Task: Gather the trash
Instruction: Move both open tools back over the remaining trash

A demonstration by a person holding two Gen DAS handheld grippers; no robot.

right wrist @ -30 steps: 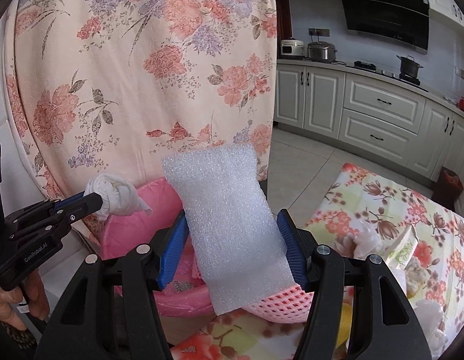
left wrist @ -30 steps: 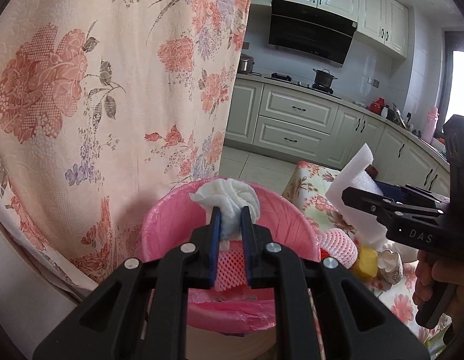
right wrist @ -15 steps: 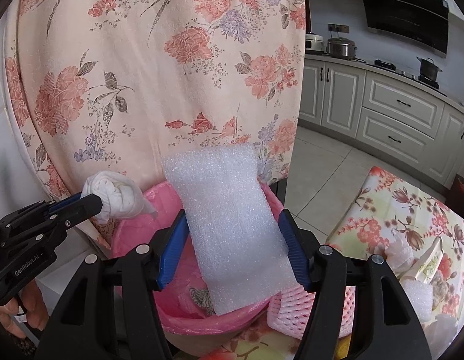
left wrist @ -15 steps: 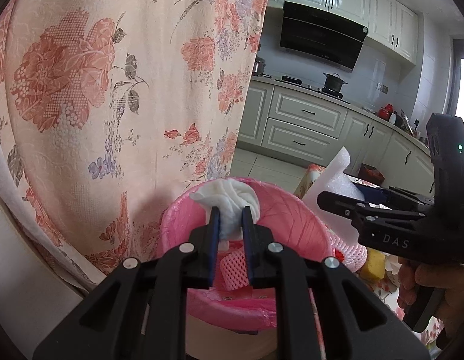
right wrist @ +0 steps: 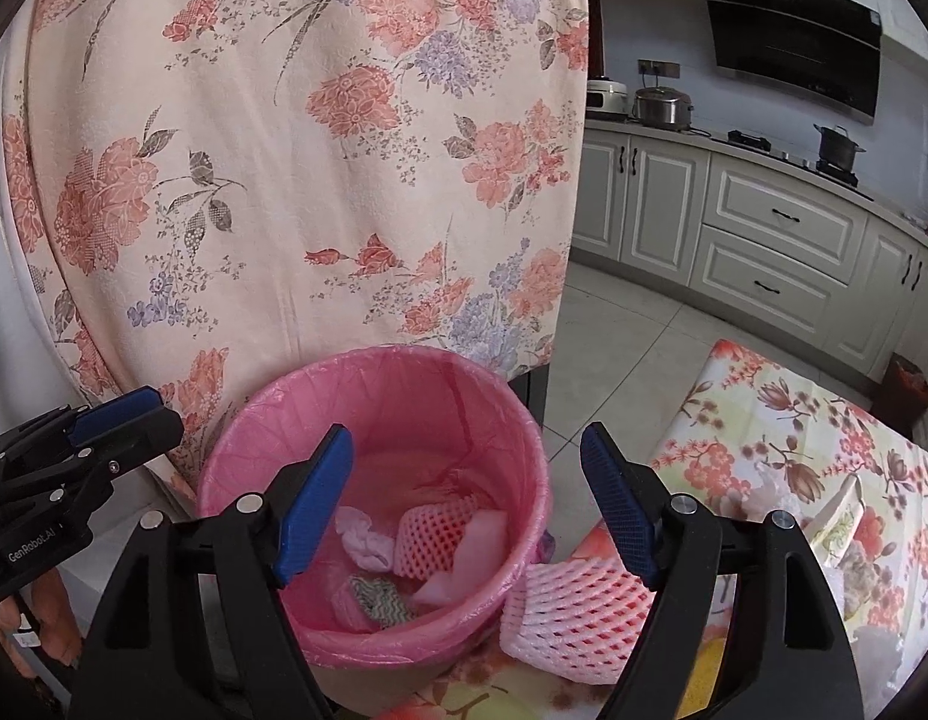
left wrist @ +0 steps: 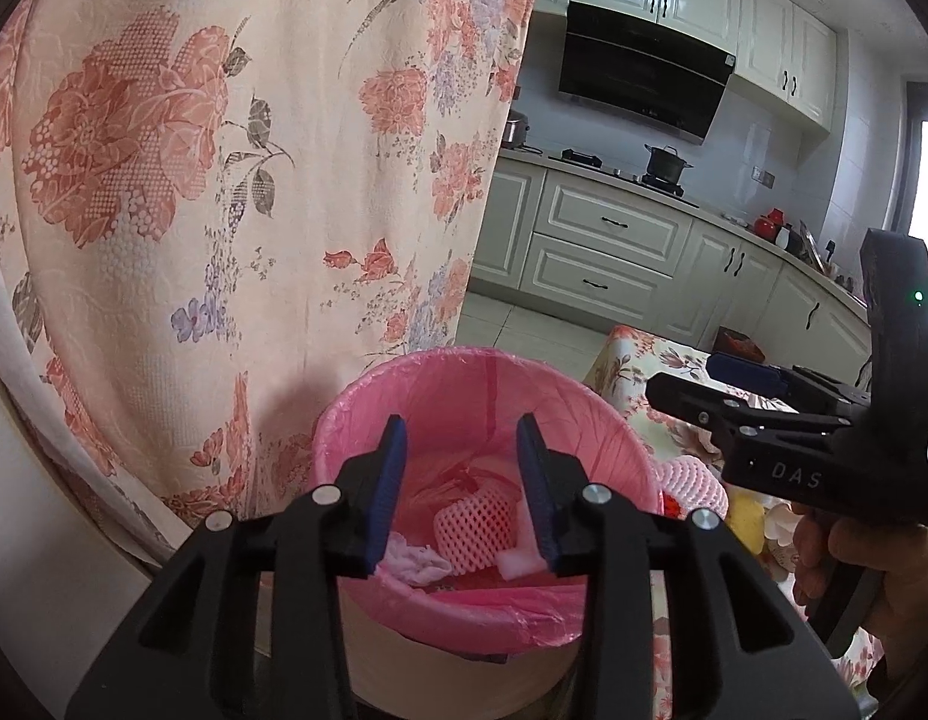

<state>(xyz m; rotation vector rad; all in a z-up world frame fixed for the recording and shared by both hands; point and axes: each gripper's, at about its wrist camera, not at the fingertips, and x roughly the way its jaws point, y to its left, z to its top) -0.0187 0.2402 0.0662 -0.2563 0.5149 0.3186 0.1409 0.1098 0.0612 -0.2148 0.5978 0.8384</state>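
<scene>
A bin with a pink liner (left wrist: 368, 414) (right wrist: 512, 420) stands below both grippers. Inside lie a crumpled white tissue (right wrist: 362, 537) (left wrist: 413, 561), a pink foam fruit net (right wrist: 434, 534) (left wrist: 476, 519), a white foam sheet (right wrist: 476, 546) (left wrist: 518, 564) and a zigzag-patterned scrap (right wrist: 377, 594). My left gripper (left wrist: 461, 492) is open and empty over the bin; it also shows in the right wrist view (right wrist: 125, 414). My right gripper (right wrist: 467, 501) is open and empty over the bin's right rim; it shows in the left wrist view (left wrist: 692, 384).
A floral curtain (left wrist: 224, 180) hangs right behind the bin. A table with a floral cloth (right wrist: 824, 450) stands to the right, with another pink foam net (right wrist: 572, 618), tissue and yellow pieces on it. Kitchen cabinets (right wrist: 764, 240) line the far wall.
Both grippers opened over the bin. The tissue wad dropped from the left gripper and the white foam sheet from the right gripper; both now lie in the bin.
</scene>
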